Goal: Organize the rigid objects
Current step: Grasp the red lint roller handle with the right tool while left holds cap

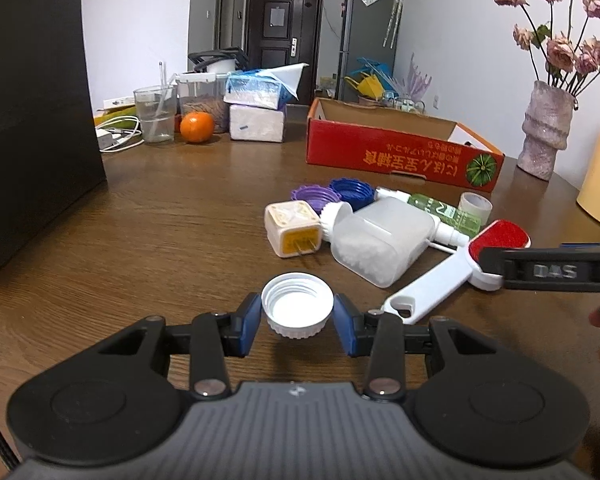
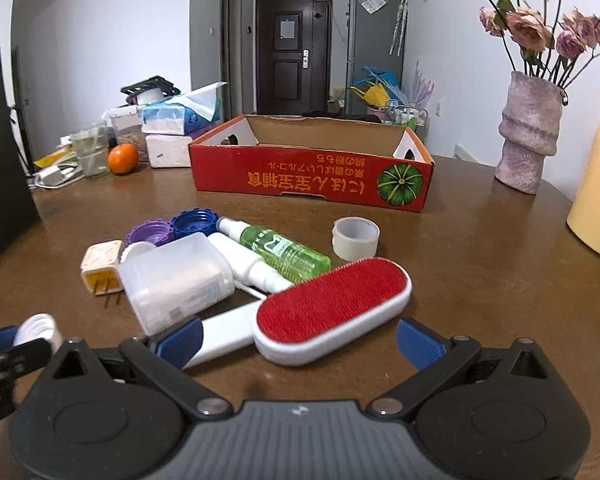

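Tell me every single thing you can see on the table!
white cap: 1, white, between the left gripper's fingers, off the table
lint brush: 1, red pad on white body, between the right gripper's open fingers
plug adapter: 1, cream, left end of the pile
clear jar: 1, translucent white, lying on its side beside the adapter
caps: 2, purple cap and blue cap, behind the jar
spray bottles: 2, green bottle and white bottle, lying side by side
tape roll: 1, whitish, right of the bottles
cardboard box: 1, red, open, far side
orange: 1, far left
vase: 1, pinkish, with dried roses, right
left gripper: closed on the white cap
right gripper: open
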The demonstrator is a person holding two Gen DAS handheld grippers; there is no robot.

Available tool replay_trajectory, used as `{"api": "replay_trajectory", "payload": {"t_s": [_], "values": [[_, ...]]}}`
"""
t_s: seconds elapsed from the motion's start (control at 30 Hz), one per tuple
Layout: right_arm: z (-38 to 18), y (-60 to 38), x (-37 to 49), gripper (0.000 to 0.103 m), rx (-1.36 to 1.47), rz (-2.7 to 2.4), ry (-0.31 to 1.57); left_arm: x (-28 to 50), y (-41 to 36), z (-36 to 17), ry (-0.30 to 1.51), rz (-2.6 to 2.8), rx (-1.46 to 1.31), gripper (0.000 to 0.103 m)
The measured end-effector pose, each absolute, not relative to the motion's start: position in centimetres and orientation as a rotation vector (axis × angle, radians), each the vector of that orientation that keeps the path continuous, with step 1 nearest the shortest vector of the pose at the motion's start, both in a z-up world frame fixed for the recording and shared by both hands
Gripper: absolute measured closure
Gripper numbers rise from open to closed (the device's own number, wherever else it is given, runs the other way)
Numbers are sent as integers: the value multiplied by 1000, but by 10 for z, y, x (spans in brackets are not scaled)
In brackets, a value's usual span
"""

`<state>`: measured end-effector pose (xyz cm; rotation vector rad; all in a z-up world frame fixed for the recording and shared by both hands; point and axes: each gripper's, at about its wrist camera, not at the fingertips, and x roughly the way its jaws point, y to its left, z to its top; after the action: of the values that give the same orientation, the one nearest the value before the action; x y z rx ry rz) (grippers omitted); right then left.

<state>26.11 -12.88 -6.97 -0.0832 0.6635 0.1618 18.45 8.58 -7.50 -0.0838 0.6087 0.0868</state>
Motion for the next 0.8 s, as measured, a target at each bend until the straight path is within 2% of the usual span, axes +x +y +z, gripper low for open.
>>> {"api": "replay_trajectory", "payload": {"t_s": [0.47,0.8], "values": [[-93,-98,307,2,-122,-1,715,178,99,-65,582,115,-98,63],[-98,-119,299,2,-129,25,732,180,100,-65,585,124,-98,63]]}}
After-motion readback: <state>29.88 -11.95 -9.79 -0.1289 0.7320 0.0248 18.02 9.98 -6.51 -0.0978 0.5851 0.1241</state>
